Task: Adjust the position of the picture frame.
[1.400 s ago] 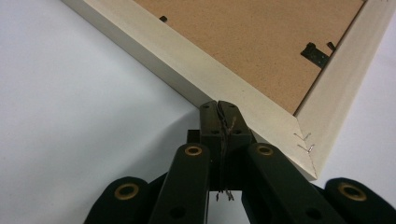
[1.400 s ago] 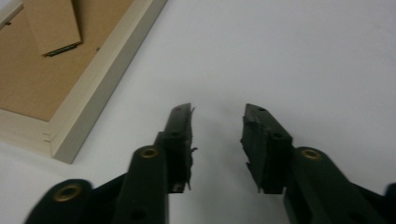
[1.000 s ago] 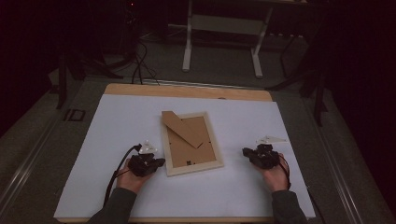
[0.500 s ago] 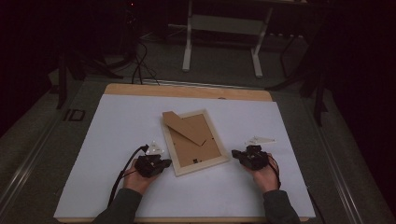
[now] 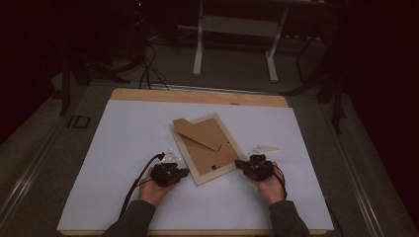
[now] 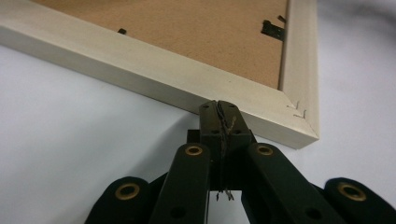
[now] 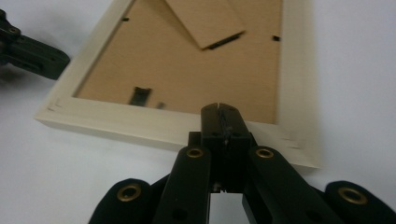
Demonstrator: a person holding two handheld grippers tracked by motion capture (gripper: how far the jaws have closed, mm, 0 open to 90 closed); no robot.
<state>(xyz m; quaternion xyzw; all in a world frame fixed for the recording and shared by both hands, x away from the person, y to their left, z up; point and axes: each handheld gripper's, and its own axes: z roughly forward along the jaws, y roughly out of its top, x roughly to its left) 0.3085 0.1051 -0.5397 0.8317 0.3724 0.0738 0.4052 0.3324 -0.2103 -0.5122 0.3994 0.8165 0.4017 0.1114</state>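
Here, with the picture frame point(image 5: 206, 148) lying face down near the tabletop's front edge and the 2 closed, empty grippers, left point(image 5: 182, 172) and right point(image 5: 240, 164), pressing its near corners, uneven pushes could skew it across the white sheet point(image 5: 123, 133).

Frame point(image 5: 205, 146): it blocks you, lying between left gripper point(image 5: 184, 172) and right gripper point(image 5: 239, 163).
Beyond frame: bare white sheet point(image 5: 128, 128) gives you room.
Stand flap point(image 5: 197, 133): lies atop the frame's back.
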